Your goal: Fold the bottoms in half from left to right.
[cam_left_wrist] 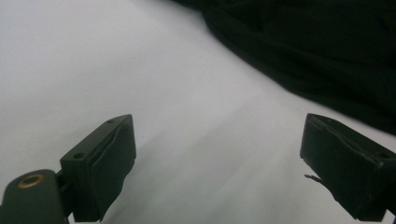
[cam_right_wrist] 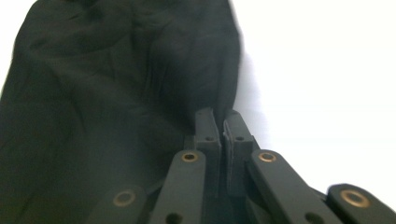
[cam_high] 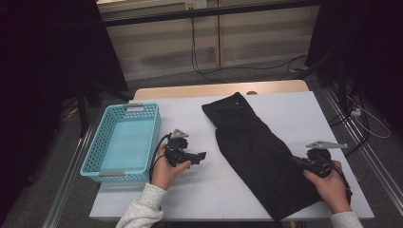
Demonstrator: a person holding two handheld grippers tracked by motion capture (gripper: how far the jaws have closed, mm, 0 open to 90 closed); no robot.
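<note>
Right tool pinches the black garment's edge — left tool gapes wide, empty.

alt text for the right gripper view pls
The right tool, jaws closed together, pinches the edge of a black garment spread across a white table. The cloth covers the left of the picture, bare tabletop the right.

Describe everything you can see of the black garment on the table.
The black garment is a soft, matte, creased cloth, seemingly folded into a long strip. It lies flat and diagonally on the white table, from far centre to the near right edge. The right gripper is shut at its right edge, apparently pinching the cloth. The turquoise basket stands apart from it.
</note>
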